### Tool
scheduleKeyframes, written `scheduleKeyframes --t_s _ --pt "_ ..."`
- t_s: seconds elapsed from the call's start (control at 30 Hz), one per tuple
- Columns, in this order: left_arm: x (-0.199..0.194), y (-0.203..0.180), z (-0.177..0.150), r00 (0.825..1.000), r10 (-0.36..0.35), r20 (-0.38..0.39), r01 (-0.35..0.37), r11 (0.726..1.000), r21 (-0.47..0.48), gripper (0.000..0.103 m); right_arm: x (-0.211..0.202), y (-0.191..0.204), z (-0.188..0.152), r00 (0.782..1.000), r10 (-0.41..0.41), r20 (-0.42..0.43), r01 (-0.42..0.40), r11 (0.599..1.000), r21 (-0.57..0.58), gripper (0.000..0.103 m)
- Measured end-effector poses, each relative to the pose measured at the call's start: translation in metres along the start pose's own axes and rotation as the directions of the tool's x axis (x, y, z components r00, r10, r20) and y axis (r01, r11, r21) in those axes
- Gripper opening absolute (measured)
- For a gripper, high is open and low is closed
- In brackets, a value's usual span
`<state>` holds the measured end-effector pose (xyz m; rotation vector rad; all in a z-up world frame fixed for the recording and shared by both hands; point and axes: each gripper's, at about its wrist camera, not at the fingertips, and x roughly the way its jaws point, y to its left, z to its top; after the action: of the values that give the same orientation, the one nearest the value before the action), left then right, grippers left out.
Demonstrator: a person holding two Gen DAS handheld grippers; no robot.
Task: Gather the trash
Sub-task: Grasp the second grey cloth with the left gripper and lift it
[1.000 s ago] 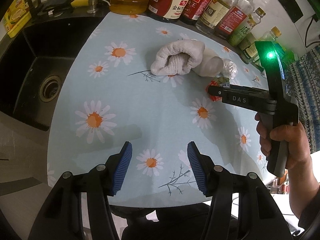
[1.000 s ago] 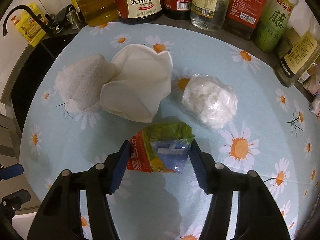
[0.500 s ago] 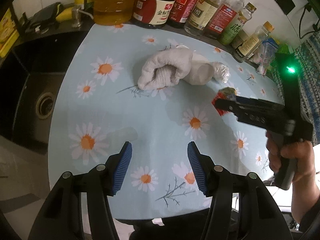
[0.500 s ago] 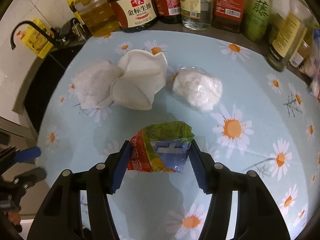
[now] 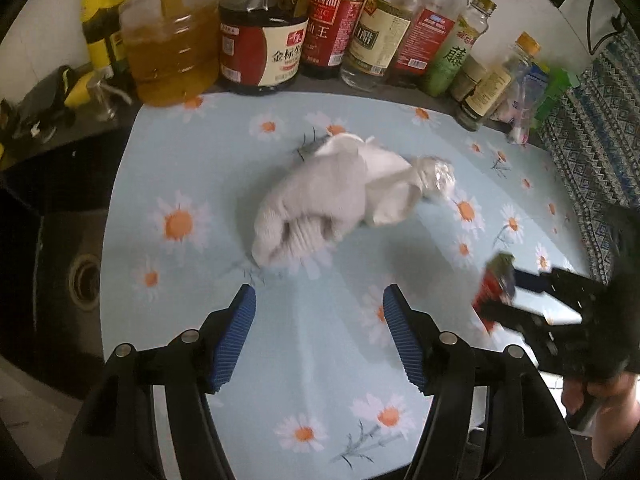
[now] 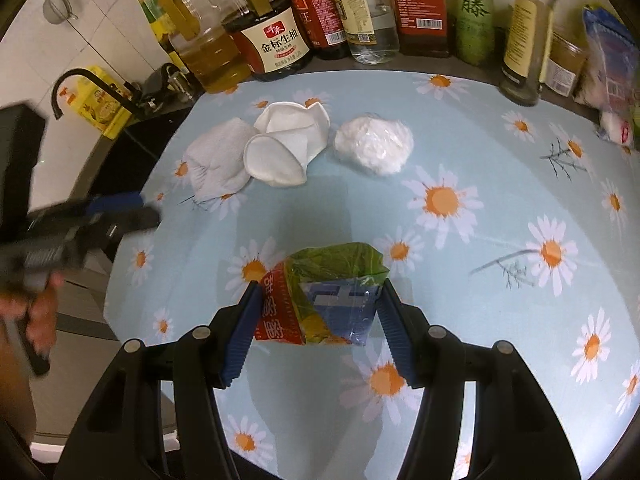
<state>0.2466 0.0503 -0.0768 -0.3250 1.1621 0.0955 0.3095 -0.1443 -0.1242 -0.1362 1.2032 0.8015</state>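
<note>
A crumpled red, green and blue snack wrapper (image 6: 320, 280) sits between the blue pads of my right gripper (image 6: 316, 300), which is shut on it and holds it above the daisy-print mat (image 6: 480, 260). Further back on the mat lie a grey-white rolled cloth (image 6: 216, 160), a crushed white paper piece (image 6: 284, 144) and a white wad in clear plastic (image 6: 374, 144). My left gripper (image 5: 319, 300) is open with nothing between its pads, just short of the cloth (image 5: 312, 212). In the left wrist view the right gripper (image 5: 500, 292) appears blurred at the right, carrying the wrapper (image 5: 494, 280).
A row of oil and sauce bottles (image 5: 260, 40) lines the back of the mat. A black sink (image 5: 80, 276) with a black faucet (image 6: 76, 80) lies to the left. More bottles and packets (image 6: 608, 60) crowd the back right corner. A person's hand (image 6: 40, 320) holds the left gripper.
My left gripper has moved forward towards the rolled cloth and its jaws stand a little wider. My right gripper has drawn back from the pile and up, still gripping the wrapper.
</note>
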Motion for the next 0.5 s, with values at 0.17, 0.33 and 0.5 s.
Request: scheduleKeyframes --t_s 0.17,0.33,0.5 --pt "0.014 0.004 0.020 1.000 0.010 -0.009 -0.010 1.000 0.024 0.064 -0.008 -0.007 -0.012 1.000 0.018 0.022 -0.019 1.000 0.024 0.058" --pt "0.029 0.002 0.033 0.999 0.008 -0.036 -0.006 0.998 0.062 0.064 -0.010 -0.015 -0.023 1.000 0.020 0.022 -0.021 0.998 0.053 0.059" --pt "0.037 -0.001 0.041 0.999 0.042 -0.033 -0.039 0.995 0.089 0.072 -0.011 -0.021 -0.030 1.000 0.007 0.019 -0.008 0.997 0.072 0.059"
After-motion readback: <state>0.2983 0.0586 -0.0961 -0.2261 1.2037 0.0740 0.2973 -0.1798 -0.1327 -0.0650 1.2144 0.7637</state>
